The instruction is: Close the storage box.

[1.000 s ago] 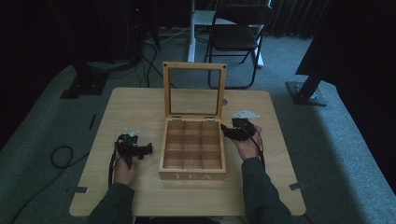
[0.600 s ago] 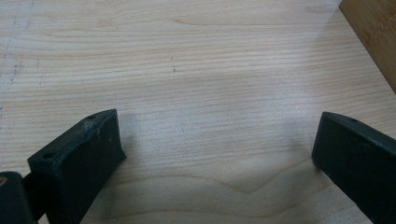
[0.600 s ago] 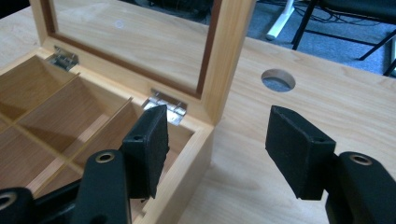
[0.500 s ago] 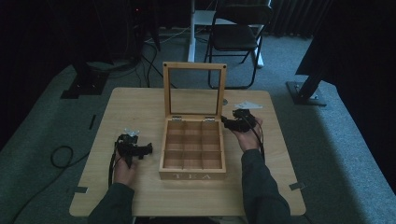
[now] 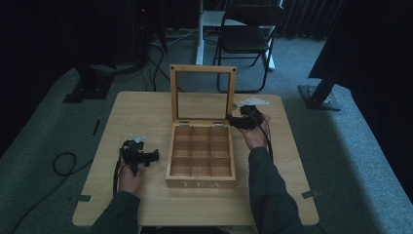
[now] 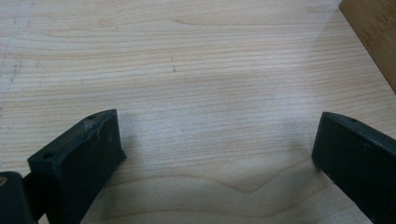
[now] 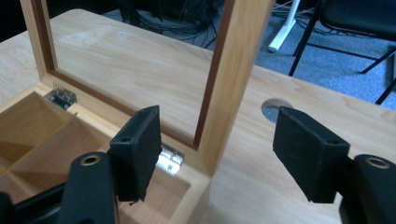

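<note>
A wooden tea box (image 5: 200, 184) with several empty compartments sits mid-table, its glass-paned lid (image 5: 202, 69) standing upright. My right gripper (image 5: 233, 121) is at the lid's right hinge corner. In the right gripper view its jaws have just been opening, and my right gripper (image 7: 217, 126) straddles the lid's right frame post (image 7: 238, 60) without pressing on it. A hinge (image 7: 170, 156) shines below. My left gripper (image 5: 155, 156) rests on the table (image 5: 122, 112) left of the box, pointing at it. In the left gripper view, my left gripper (image 6: 215, 126) is wide open over bare wood, with the box's corner (image 6: 373, 32) at the upper right.
A round hole (image 7: 275, 106) in the tabletop lies just right of the lid. A black folding chair (image 5: 246, 39) stands behind the table, cables (image 5: 63, 163) trail on the carpet at the left, and a stand base (image 5: 319, 97) is at the right.
My right hand has shifted a little away from me and leftward, up to the lid's right edge. The left hand, box and lid have not moved.
</note>
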Demonstrator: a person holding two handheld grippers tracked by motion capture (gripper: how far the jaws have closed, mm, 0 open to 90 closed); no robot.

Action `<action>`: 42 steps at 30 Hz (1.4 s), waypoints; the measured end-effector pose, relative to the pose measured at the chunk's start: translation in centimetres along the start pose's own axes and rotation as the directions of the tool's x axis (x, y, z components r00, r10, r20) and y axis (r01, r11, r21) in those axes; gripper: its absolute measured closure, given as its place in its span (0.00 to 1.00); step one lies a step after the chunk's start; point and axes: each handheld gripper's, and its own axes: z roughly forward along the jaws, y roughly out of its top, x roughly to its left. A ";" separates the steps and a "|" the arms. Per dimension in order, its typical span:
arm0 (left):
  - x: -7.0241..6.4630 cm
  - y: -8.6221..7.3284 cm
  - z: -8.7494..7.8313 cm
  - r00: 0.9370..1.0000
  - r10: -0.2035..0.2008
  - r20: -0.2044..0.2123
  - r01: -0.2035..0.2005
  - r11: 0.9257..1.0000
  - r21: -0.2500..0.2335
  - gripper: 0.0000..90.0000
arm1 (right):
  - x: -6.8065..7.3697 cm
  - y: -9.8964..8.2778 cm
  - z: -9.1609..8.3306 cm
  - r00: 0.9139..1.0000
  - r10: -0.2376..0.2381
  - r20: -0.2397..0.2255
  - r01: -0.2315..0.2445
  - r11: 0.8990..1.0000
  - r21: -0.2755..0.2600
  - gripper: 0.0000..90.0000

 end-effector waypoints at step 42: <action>0.0 0.0 0.0 1.000 -0.002 -0.002 0.002 1.000 0.001 0.02 | -0.3 3.9 0.9 0.992 0.078 -0.100 -0.089 0.990 -0.106 0.42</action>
